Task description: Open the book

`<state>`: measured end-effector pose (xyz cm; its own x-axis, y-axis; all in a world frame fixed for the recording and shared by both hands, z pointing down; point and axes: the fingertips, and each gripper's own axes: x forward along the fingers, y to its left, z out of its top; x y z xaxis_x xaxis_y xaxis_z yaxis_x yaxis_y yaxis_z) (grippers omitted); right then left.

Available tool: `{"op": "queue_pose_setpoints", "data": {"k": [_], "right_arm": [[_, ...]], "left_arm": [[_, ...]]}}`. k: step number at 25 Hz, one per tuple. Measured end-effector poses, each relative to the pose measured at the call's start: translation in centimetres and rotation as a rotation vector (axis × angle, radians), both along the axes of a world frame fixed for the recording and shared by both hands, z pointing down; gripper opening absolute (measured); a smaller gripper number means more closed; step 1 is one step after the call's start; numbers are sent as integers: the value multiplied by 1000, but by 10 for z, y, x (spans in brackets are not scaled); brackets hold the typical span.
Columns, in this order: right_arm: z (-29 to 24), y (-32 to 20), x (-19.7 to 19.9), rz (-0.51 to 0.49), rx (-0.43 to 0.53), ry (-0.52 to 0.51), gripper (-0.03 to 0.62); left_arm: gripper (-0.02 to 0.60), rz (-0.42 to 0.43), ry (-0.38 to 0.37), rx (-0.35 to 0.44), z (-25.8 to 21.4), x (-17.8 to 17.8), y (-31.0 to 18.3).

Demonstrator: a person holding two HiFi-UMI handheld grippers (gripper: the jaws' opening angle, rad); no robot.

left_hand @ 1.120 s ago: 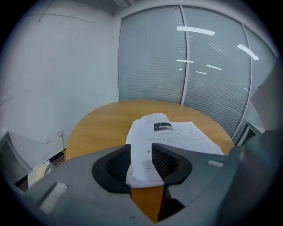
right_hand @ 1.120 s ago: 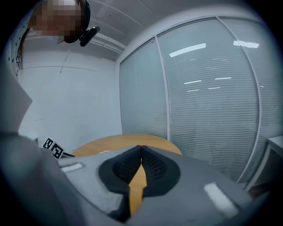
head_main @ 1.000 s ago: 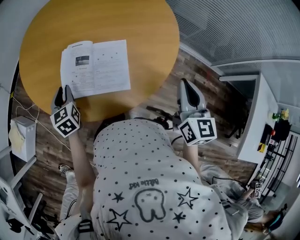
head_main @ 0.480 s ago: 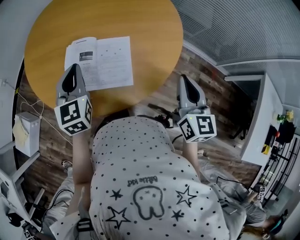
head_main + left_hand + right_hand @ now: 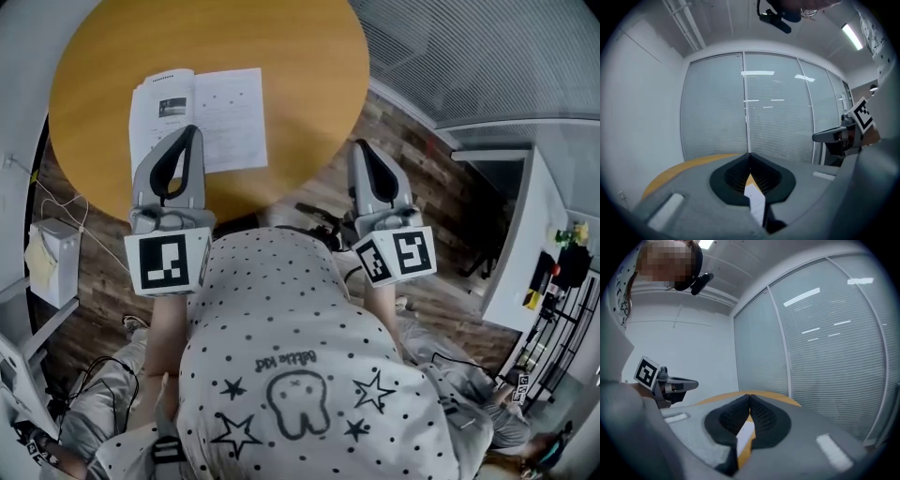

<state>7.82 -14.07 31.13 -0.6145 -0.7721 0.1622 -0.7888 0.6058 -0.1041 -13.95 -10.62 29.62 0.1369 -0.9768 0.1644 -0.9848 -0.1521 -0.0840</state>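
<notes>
Qty: 1 book [image 5: 199, 117], 1 desk [image 5: 291, 66], 2 grippers, 2 marker cubes [image 5: 169, 264] (1 per gripper). Book: open, flat on desk, approx. 11 o'clock in head view; 2 white paper pages exposed, printed text, small dark photo on L page. Desk: round, smooth orange-brown wood-look top. L gripper [image 5: 190, 133]: grey moulded shell tapering to a point, jaws clenched tip to tip, nothing grasped. Its black ribbed pads [image 5: 732, 177] meet at the tip, w/ a sliver of white page visible through the slot behind them. In head view this gripper's body covers part of the book's near edge, at 6 o'clock of the book; contact w/ the page cannot be told. R gripper [image 5: 361, 148]: same build, approx. 1 o'clock, jaws clenched, empty; tip just beside desk rim, apart from book. Surroundings: dark wood-plank floor [image 5: 403, 141]; white box [image 5: 52, 267] w/ loose cables at 9 o'clock; slatted blinds [image 5: 778, 108] behind glass beyond desk; person's white dotted shirt [image 5: 281, 366] fills the 6 o'clock sector.
</notes>
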Motion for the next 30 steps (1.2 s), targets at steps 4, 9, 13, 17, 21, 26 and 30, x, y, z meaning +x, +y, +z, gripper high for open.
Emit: {"op": "queue_pose_setpoints", "data": {"k": [4,9,13,17,21,26,30], "right_arm": [[-8,0,-7,-28,17,-5,5],[-9,2,-11,-52,17,-10,5],[-4,5,-10,-55,2,2,5],[-5,6,-8,-54,8,5,5],[-5,7,-7,-56,15,17,5],[-8,11,-6,-69,25,24,5],[-6,13,-5,-69,24,30,5]], "left_arm": [[9,4,28,31,-11,10,6],[9,-15,38,67,-21,8,8],[9,-22,55,81,-25,8,10],[9,-26,55,82,-24,8,11],[9,-23,56,79,-22,9,12],[9,-32,53,87,-26,7,11],[9,-36,41,102,-28,4,12]]}}
